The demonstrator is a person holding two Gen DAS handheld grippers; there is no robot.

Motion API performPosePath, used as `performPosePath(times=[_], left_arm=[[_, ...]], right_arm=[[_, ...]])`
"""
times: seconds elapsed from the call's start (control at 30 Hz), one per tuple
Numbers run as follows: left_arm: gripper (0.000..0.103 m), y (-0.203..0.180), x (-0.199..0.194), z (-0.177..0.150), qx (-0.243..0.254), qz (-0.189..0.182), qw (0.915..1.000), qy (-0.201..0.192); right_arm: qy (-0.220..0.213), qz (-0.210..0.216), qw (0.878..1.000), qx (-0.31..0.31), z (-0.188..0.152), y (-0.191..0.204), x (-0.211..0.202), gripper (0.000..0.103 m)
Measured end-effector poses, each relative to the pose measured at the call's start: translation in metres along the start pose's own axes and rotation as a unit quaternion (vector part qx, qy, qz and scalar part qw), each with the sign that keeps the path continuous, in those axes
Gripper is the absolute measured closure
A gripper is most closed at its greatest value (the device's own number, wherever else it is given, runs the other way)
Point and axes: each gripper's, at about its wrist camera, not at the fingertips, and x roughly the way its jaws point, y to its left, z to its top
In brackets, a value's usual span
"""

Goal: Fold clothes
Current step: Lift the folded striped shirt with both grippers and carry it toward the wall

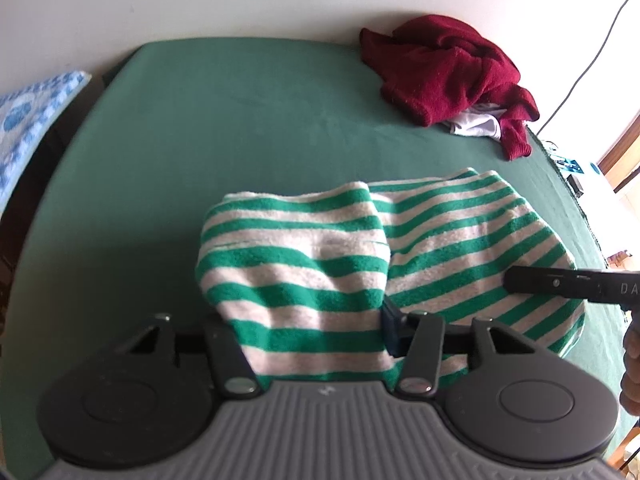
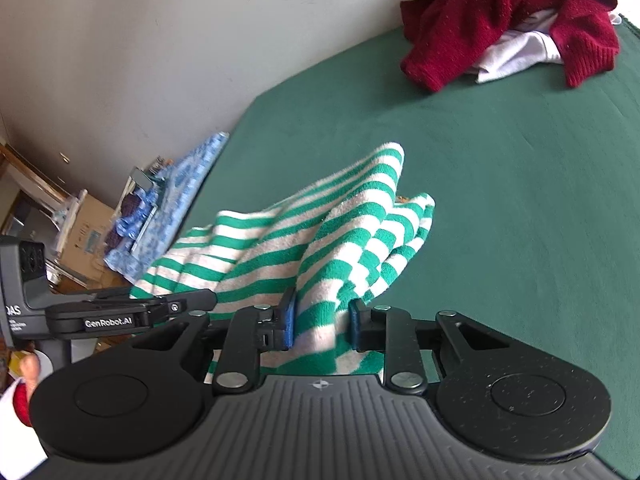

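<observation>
Green-and-white striped garment [image 2: 320,248], bunched, on green bed sheet [image 1: 240,128]; right gripper [image 2: 322,320] and left gripper [image 1: 308,332] each clamped on it. Maroon sweater [image 1: 448,68] far right.

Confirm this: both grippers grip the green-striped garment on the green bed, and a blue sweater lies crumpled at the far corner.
One detail is wrong: the sweater is dark red, not blue, as the right wrist view shows. The rest holds: the left gripper and right gripper both grip the striped garment on the green bed.
</observation>
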Motion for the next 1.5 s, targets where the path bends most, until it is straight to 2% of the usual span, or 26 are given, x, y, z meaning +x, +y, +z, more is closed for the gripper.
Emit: performPosePath(times=[0.17, 0.47, 0.57, 0.6, 0.67, 0.77, 0.8, 0.9, 1.0, 1.07, 1.13, 1.23, 1.4, 1.43, 1.5], left_arm=[[0.056, 0.01, -0.009, 0.02, 0.022, -0.017, 0.9996, -0.011], [0.057, 0.035, 0.006, 0.019, 0.041, -0.077, 0.9961, 0.012], [0.049, 0.043, 0.011, 0.019, 0.047, -0.096, 0.994, 0.02], [0.042, 0.046, 0.013, 0.019, 0.049, -0.103, 0.9932, 0.022], [0.037, 0.053, 0.013, 0.013, 0.041, -0.118, 0.9918, 0.026], [0.016, 0.068, 0.004, -0.006, 0.006, -0.132, 0.9911, 0.02], [0.011, 0.075, 0.001, -0.013, -0.005, -0.126, 0.9918, 0.022], [0.011, 0.097, -0.003, -0.035, -0.048, -0.129, 0.9896, 0.039], [0.011, 0.106, 0.005, -0.052, -0.087, -0.159, 0.9801, 0.081], [0.008, 0.104, 0.006, -0.061, -0.099, -0.165, 0.978, 0.081], [0.007, 0.099, 0.009, -0.066, -0.112, -0.189, 0.972, 0.082], [0.004, 0.099, 0.023, -0.067, -0.163, -0.255, 0.9492, 0.087], [0.004, 0.111, 0.038, -0.061, -0.247, -0.284, 0.9233, 0.075], [0.004, 0.114, 0.04, -0.059, -0.26, -0.286, 0.9191, 0.074], [0.004, 0.115, 0.041, -0.055, -0.262, -0.281, 0.9202, 0.075]], right_arm=[[-0.008, 0.003, 1.0, 0.011, 0.015, 0.008, 0.001, 0.079], [-0.037, -0.036, 0.998, 0.039, 0.017, 0.026, 0.003, 0.08], [-0.034, -0.067, 0.997, 0.034, 0.002, 0.023, 0.007, 0.08], [-0.033, -0.071, 0.996, 0.04, -0.002, 0.019, 0.007, 0.08], [-0.03, -0.079, 0.995, 0.051, -0.01, 0.012, 0.009, 0.079], [-0.018, -0.083, 0.995, 0.056, -0.016, 0.005, 0.01, 0.074], [-0.015, -0.085, 0.995, 0.057, -0.017, 0.002, 0.01, 0.073], [-0.007, -0.082, 0.995, 0.055, -0.019, -0.001, 0.008, 0.067], [0.007, -0.077, 0.996, 0.046, -0.016, -0.002, 0.008, 0.066], [0.021, -0.073, 0.996, 0.043, -0.013, -0.004, 0.01, 0.066], [0.033, -0.069, 0.996, 0.044, -0.01, -0.008, 0.013, 0.066], [0.047, -0.062, 0.996, 0.048, -0.007, -0.012, 0.015, 0.065], [0.062, -0.059, 0.995, 0.043, -0.005, -0.016, 0.018, 0.063], [0.063, -0.058, 0.995, 0.044, -0.005, -0.016, 0.018, 0.063], [0.063, -0.056, 0.995, 0.043, -0.005, -0.017, 0.018, 0.063]])
